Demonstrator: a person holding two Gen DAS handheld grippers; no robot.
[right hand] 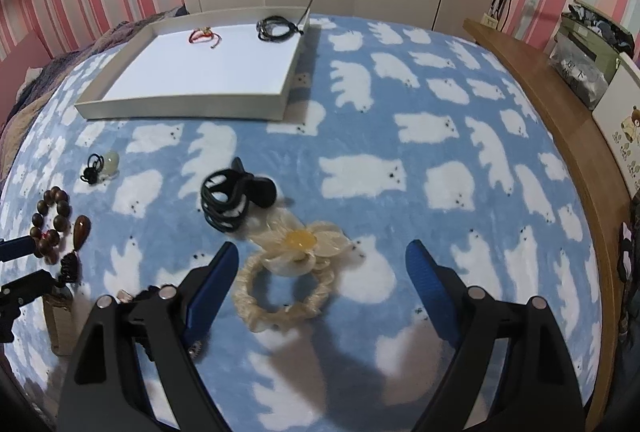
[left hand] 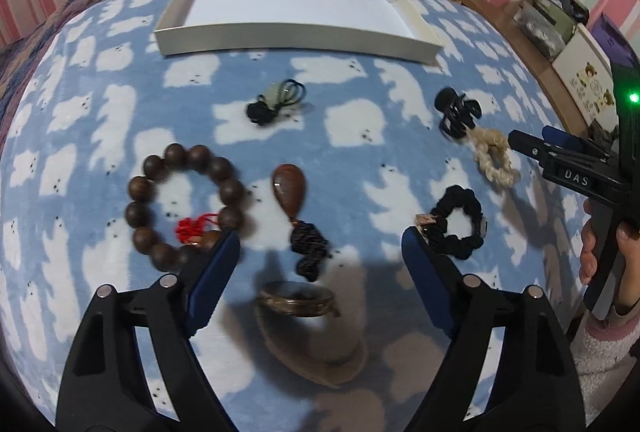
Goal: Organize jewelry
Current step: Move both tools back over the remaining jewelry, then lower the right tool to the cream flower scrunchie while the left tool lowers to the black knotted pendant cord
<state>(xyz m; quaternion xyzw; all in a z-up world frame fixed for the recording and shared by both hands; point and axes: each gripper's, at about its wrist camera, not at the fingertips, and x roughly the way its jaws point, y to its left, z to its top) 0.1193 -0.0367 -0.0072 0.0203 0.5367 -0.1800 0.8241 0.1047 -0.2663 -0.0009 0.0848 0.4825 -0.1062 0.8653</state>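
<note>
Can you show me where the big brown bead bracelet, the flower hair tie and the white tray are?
Brown bead bracelet [left hand: 188,208], left wrist view, on the red tassel inside its ring.
Flower hair tie [right hand: 299,241], right wrist view, on its yellow centre.
White tray [right hand: 180,110], right wrist view, on its near wall.

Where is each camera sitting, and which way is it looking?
Left wrist: on the left claw, open over the blanket, facing the bead bracelet and white tray; the right claw and hand show too.
Right wrist: on the right claw, open, facing the cream flower scrunchie; the left claw shows at the left edge.
Shared: tray, bracelet, black hair clip.
</note>
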